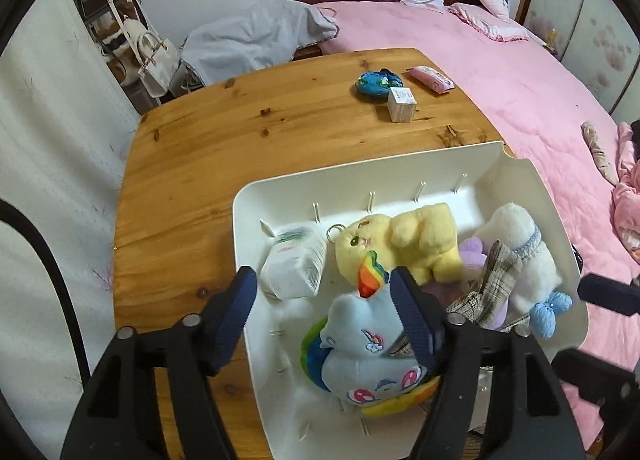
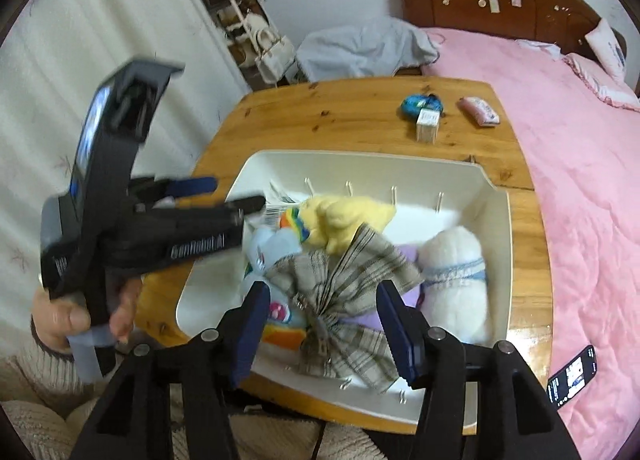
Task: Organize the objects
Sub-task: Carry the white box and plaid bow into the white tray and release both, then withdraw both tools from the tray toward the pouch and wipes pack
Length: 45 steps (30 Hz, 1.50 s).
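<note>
Toys fill the white bin point(image 1: 256, 212) that sits on the wooden surface point(image 1: 240, 128) next to the bed point(image 1: 540, 108) with its pink cover. Inside it lie a yellow plush point(image 1: 404, 244), a blue pony plush point(image 1: 368, 344) with a rainbow mane, a white plush point(image 1: 524, 256) at the far side, a plaid cloth piece point(image 2: 344, 300) draped over the middle of the pile, and a small white packet point(image 1: 296, 264) against the bin's left wall.

The left claw point(image 1: 324, 284) hovers over the bin with its jaws spread apart; one blue-padded finger hangs over the bin's left rim, the other over the pony's head, and nothing is held between them. The right claw point(image 2: 324, 296) is likewise wide apart, its fingers flanking the plaid cloth without closing on it (whether the pads brush the fabric cannot be told from here).

Toward the far edge of the surface, well apart from the bin, rest a small white box point(image 1: 402, 104), a blue pouch point(image 1: 376, 82) touching it, and a pink packet point(image 1: 430, 79) nearby. A phone point(image 2: 572, 376) lies on the bed.
</note>
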Tool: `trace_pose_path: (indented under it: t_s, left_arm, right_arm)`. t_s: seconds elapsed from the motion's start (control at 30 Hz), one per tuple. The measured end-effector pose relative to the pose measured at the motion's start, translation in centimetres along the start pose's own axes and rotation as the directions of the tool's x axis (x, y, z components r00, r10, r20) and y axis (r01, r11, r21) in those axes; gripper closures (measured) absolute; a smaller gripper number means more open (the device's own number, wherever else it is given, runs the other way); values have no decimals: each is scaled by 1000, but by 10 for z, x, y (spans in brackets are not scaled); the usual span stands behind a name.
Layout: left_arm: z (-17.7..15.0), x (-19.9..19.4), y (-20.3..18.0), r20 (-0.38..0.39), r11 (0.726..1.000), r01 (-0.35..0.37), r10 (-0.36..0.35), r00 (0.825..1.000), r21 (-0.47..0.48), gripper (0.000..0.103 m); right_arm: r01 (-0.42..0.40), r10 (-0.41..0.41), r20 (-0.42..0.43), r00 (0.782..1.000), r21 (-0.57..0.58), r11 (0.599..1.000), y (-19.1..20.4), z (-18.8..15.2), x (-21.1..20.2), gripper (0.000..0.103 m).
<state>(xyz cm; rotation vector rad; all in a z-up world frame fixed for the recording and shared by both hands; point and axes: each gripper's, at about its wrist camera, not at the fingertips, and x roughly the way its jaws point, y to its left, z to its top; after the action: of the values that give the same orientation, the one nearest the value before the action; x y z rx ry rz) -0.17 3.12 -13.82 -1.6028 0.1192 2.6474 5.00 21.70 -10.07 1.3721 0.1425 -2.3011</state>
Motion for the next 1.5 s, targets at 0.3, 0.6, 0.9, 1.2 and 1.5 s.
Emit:
trace_pose_path:
  t_s: [0.3, 0.6, 0.9, 1.2, 1.5]
  left_arm:
    - [1, 4, 0, -23, 1000, 7, -7, 1000, -25, 30]
    - [1, 8, -5, -32, 1000, 1, -1, 1000, 1, 30]
    - [1, 11, -7, -35, 1000, 1, -1, 999, 12, 30]
    - [10, 9, -10, -25, 1000, -5, 6, 1000, 26, 30]
    - [55, -10, -11, 27, 999, -9, 8, 1000, 52, 30]
  right_arm:
    - [-14, 14, -9, 1000, 50, 999, -13, 2, 12, 47]
    - [-17, 18, -11, 1000, 74, 997, -19, 2, 18, 47]
    - [-27, 28, -16, 999, 94, 995, -23, 5, 23, 47]
    - [-29, 29, -7, 1000, 105, 994, -30, 10, 27, 47]
    - [-8, 4, 53, 999, 67, 998, -42, 41, 11, 47]
